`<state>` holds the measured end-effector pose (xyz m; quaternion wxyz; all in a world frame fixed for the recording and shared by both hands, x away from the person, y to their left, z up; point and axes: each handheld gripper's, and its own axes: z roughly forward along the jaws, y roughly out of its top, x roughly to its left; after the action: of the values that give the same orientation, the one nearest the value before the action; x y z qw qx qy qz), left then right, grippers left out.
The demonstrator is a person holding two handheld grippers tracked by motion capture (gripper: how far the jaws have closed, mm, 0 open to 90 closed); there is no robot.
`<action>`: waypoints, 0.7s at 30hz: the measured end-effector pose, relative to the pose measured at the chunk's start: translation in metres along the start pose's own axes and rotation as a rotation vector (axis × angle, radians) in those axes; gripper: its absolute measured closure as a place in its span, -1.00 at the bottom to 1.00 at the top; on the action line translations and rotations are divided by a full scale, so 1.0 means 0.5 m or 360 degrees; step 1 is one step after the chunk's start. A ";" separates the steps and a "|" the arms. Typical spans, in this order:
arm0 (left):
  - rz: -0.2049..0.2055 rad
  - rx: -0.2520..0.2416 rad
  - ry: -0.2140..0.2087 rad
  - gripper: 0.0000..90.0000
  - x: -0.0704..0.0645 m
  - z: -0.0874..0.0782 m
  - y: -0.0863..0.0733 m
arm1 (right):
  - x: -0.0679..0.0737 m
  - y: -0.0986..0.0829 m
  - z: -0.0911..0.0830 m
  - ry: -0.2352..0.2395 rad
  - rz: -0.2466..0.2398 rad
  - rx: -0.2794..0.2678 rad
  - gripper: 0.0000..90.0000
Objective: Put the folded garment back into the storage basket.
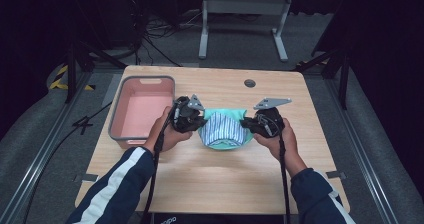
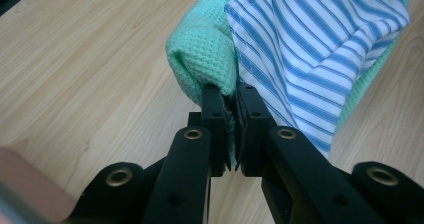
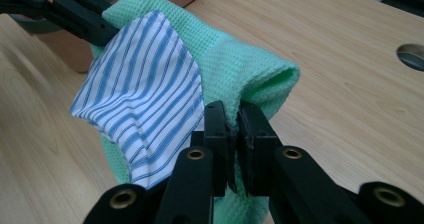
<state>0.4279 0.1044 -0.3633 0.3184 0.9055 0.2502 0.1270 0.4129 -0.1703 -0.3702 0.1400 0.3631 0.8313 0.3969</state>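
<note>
A mint-green waffle cloth with a blue-and-white striped panel hangs slack between both grippers over the middle of the wooden table. My left gripper is shut on the cloth's left corner; in the left gripper view the green fabric is pinched between the jaws at my gripper. My right gripper is shut on the opposite corner, where the green edge folds over its jaws at my gripper. The striped panel faces the person.
A pink bin with a grey rim stands on the table's left side, close to the left hand. A round cable hole sits near the far edge. Cables trail from both grippers toward the front edge.
</note>
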 end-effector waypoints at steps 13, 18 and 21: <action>-0.0077 -0.0032 0.0106 0.88 0.056 -0.084 -0.030 | 0.044 0.098 0.042 0.0033 -0.0121 -0.0012 0.86; -0.0116 -0.0056 0.0137 0.87 0.078 -0.104 -0.049 | 0.065 0.129 0.067 0.0051 -0.0165 -0.0013 0.86; -0.0132 -0.0066 0.0165 0.87 0.089 -0.115 -0.060 | 0.077 0.142 0.081 0.0062 -0.0188 -0.0011 0.86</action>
<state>0.4317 0.1778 -0.3354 0.3286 0.8798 0.3011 0.1655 0.4421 -0.0901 -0.3400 0.1483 0.3049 0.8525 0.3979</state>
